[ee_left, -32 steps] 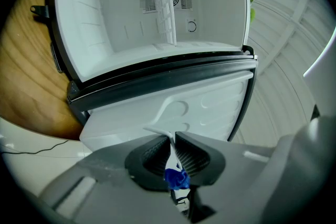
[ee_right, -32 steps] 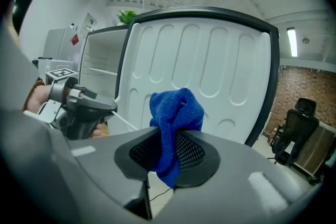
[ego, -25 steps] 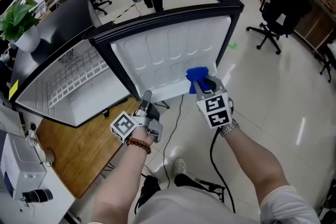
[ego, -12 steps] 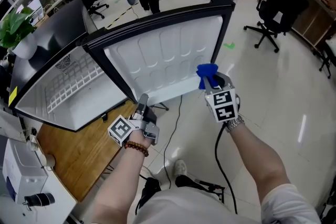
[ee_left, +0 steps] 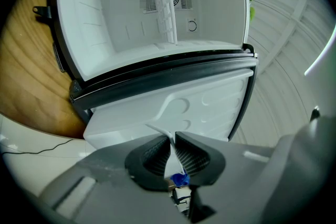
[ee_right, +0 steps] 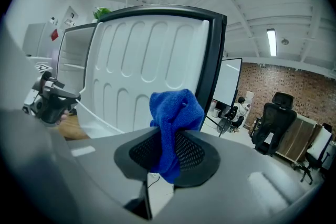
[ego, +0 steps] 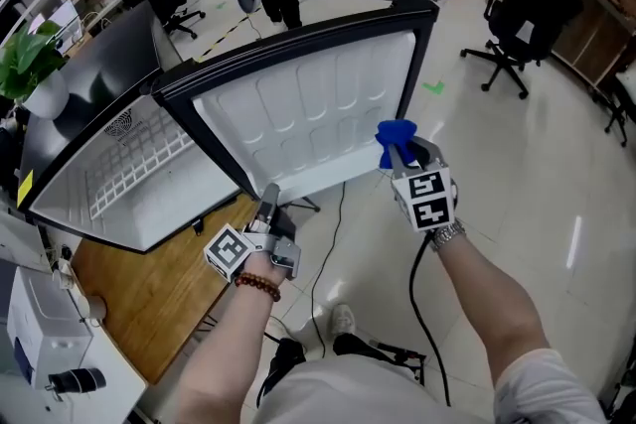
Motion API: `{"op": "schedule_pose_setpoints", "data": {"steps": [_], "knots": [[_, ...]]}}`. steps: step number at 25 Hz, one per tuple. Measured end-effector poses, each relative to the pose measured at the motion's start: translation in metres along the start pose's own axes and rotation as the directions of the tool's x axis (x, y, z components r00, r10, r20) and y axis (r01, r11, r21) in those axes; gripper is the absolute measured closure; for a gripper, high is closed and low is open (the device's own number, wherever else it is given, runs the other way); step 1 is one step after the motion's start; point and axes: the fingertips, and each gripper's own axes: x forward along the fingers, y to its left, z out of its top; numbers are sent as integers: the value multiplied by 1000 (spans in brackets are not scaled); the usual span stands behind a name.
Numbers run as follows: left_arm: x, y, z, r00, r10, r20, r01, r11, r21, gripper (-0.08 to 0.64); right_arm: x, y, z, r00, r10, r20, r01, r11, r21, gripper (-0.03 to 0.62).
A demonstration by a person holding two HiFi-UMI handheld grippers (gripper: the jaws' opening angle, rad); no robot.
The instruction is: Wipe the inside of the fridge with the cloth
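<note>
Cloth (ee_right: 176,113) shifted right, clamped between R gripper (ee_right: 171,150) fingers; L gripper (ee_left: 172,140) fingers narrow, prob. pinching fridge door (ee_left: 210,107) rim.

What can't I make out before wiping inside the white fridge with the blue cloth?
- White fridge's interior: left gripper view, a mosaic patch blurs the back wall; the picture's top edge cuts it off.
- Blue terry cloth touching the white door liner or not: right gripper view gives no depth; head view, the cloth itself covers the spot.
</note>
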Motion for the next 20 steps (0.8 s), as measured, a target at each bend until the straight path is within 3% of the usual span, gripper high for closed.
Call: {"op": "schedule_pose_setpoints", "data": {"steps": [5, 10, 20], "knots": [[-6, 10, -9, 999, 17, -30, -16, 1000, 25, 529, -10, 13, 15, 998, 38, 42, -38, 999, 8, 525], [-11, 37, -13, 994, 93, -56, -87, 991, 102, 515, -17, 43, 30, 992, 101, 70, -102, 995, 5, 525], [-3, 72, -9, 963, 262, -59, -243, 944, 222, 494, -16, 93, 41, 978, 199, 66, -199, 980, -10, 525]]}}
